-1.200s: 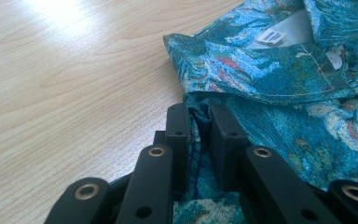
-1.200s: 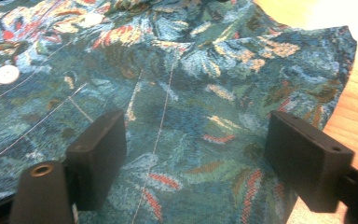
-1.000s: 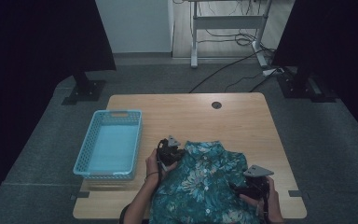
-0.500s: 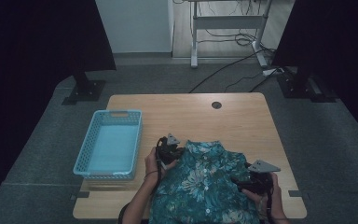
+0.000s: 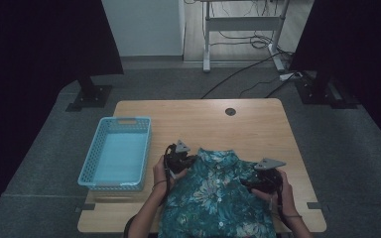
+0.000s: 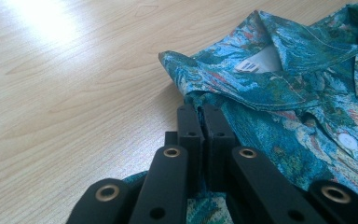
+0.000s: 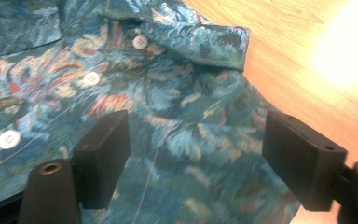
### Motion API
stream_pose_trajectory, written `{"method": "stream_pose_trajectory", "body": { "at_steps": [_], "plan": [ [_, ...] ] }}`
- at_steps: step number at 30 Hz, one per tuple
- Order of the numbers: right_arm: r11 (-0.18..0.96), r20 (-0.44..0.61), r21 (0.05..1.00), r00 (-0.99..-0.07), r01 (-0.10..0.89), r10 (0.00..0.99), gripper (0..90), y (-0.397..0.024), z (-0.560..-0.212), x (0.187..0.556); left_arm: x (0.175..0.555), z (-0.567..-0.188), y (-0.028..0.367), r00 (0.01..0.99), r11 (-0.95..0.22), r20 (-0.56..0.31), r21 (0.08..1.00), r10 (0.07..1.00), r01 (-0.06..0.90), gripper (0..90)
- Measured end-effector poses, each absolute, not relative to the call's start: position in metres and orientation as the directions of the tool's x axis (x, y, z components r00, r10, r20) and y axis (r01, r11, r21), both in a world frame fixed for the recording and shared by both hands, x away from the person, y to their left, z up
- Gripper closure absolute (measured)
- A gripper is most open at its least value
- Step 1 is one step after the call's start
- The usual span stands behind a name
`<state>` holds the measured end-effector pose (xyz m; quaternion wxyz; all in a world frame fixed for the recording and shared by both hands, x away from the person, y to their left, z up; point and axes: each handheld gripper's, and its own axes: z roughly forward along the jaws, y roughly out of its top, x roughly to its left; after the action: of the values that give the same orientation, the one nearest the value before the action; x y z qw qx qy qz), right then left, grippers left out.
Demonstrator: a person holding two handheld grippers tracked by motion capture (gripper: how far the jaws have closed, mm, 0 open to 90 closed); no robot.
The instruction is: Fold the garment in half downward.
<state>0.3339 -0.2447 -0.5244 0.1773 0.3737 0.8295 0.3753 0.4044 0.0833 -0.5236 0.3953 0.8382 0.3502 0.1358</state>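
While the teal floral button-up shirt (image 5: 218, 196) lies flat at the near edge of the pale wooden table (image 5: 203, 116), the left gripper (image 6: 203, 122) pinches its shoulder fabric and the right gripper (image 7: 193, 156) hovers wide apart above the opposite shoulder. Left sits a light-blue plastic basket (image 5: 115, 153).

From the high view I see a dim room with black surroundings; the bench (image 5: 258, 124) is the brightest area, evenly lit from above, with soft detail overall. In the left gripper view a white glare patch burns out the wood at top left, and my left tool (image 6: 203, 122) is sharp. The right gripper view is blurred, its shirt (image 7: 168, 140) print smeared, with strong glare at upper right.
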Motion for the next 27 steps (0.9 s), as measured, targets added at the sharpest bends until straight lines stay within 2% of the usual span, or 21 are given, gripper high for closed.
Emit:
{"method": "stream_pose_trajectory", "body": {
  "at_steps": [13, 27],
  "plan": [
    [0.476, -0.020, 0.681, -0.636, 0.556, 0.771, 27.1, -0.240, -0.534, 0.384, 0.409, -0.528, 0.082, 0.716, -0.442, -0.064, 0.748, 0.695, 0.495, 86.9],
    [0.480, -0.011, 0.669, -0.638, 0.567, 0.770, 27.0, -0.231, -0.535, 0.397, 0.409, -0.529, 0.083, 0.712, -0.434, -0.075, 0.747, 0.698, 0.504, 86.9]
  ]
}}
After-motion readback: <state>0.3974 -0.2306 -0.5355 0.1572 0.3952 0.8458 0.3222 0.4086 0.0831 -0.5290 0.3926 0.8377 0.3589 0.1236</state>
